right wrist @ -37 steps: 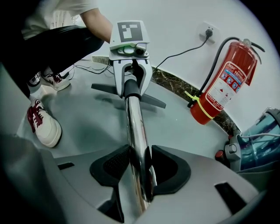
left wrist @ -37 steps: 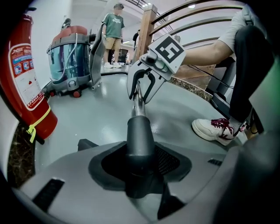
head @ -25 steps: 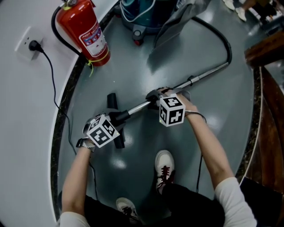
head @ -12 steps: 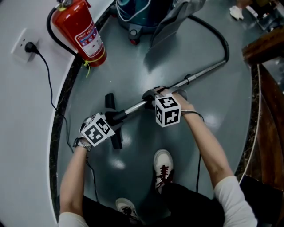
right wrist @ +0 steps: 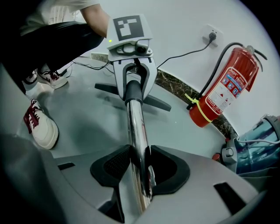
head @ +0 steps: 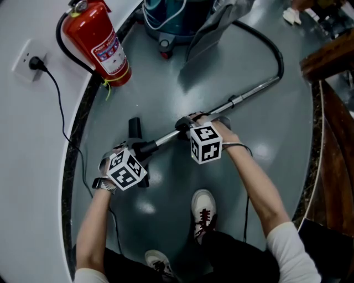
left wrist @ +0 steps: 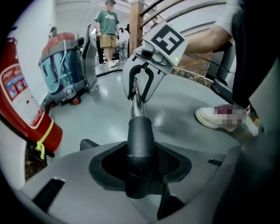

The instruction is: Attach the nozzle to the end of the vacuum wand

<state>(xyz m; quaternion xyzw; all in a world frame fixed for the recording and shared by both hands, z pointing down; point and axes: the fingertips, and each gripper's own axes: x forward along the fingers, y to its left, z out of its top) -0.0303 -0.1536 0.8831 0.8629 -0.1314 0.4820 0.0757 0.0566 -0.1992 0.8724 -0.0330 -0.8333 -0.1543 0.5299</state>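
Note:
The black floor nozzle (head: 136,156) lies on the grey floor, its neck (left wrist: 139,144) joined end to end with the chrome wand (head: 238,99). My left gripper (head: 141,150) is shut on the nozzle neck, which fills the gap between its pads (left wrist: 168,162). My right gripper (head: 186,124) is shut on the chrome wand (right wrist: 136,131) a short way up from the joint; its jaws have just been closing with the wand between them. In the right gripper view the left gripper (right wrist: 132,85) stands over the nozzle head (right wrist: 153,102).
A red fire extinguisher (head: 102,47) stands by the curved wall, with a socket and cable (head: 32,62) to its left. The vacuum canister (head: 172,16) and black hose (head: 275,51) are at the top. The person's shoe (head: 204,205) is close below. A wooden rail (head: 332,116) runs along the right.
Both grippers keep their hold on nozzle and wand in the same place; only the head view has shifted slightly.

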